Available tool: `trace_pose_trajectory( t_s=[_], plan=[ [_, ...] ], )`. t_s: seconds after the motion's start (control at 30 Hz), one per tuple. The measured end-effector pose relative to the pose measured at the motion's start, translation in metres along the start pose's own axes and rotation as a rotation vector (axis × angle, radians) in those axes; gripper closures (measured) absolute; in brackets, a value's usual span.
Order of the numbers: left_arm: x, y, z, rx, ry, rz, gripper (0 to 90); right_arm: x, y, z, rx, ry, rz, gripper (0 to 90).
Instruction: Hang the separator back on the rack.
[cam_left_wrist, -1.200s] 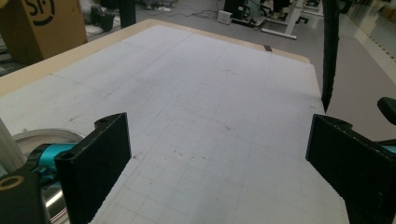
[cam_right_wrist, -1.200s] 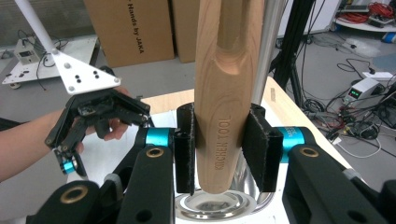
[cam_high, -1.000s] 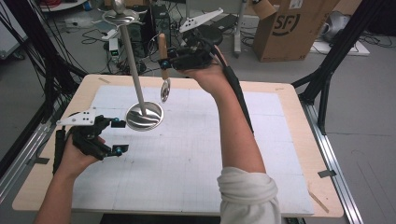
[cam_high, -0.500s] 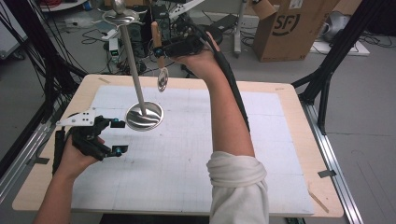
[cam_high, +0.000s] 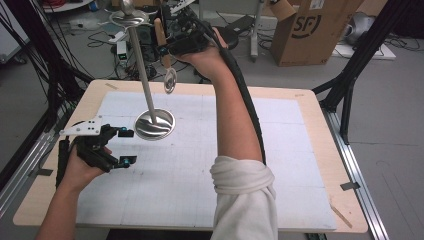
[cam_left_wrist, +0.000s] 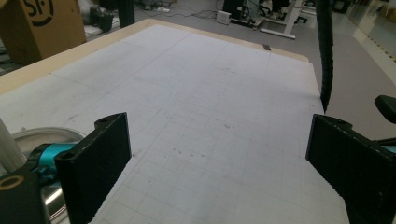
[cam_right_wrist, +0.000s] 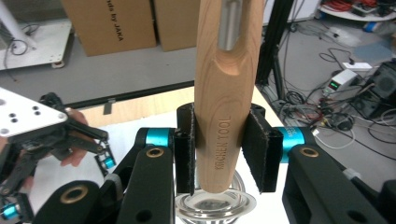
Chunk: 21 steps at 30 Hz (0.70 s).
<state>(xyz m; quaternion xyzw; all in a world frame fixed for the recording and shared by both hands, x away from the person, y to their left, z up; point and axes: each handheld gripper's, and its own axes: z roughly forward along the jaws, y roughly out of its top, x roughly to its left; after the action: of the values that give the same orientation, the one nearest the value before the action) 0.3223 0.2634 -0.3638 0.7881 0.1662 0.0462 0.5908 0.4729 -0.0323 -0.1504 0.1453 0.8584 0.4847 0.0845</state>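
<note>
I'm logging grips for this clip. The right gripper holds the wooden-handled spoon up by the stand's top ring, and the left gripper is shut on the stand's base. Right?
Not quite. The left gripper is open and holds nothing; its jaws stand wide apart over the mat beside the stand's base, as the left gripper view shows. The right gripper does hold the spoon by its wooden handle.

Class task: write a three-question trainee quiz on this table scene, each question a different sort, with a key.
1. True or false: the right gripper is shut on the spoon.
2. What stands on the table near the left gripper? A) stand B) bowl C) bottle
3. Fill in: the left gripper's jaws are ____.

Key: 1 true; 2 A; 3 open, with nothing between them.
</note>
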Motion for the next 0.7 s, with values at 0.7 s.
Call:
trace_pose_trajectory(
  t_s=[0.7],
  plan=[
    [0.000, -0.001, 0.002, 0.007, 0.002, 0.000, 7.3, -0.003, 0.002, 0.012, 0.003, 0.008, 0.014, 66.6]
  ],
)
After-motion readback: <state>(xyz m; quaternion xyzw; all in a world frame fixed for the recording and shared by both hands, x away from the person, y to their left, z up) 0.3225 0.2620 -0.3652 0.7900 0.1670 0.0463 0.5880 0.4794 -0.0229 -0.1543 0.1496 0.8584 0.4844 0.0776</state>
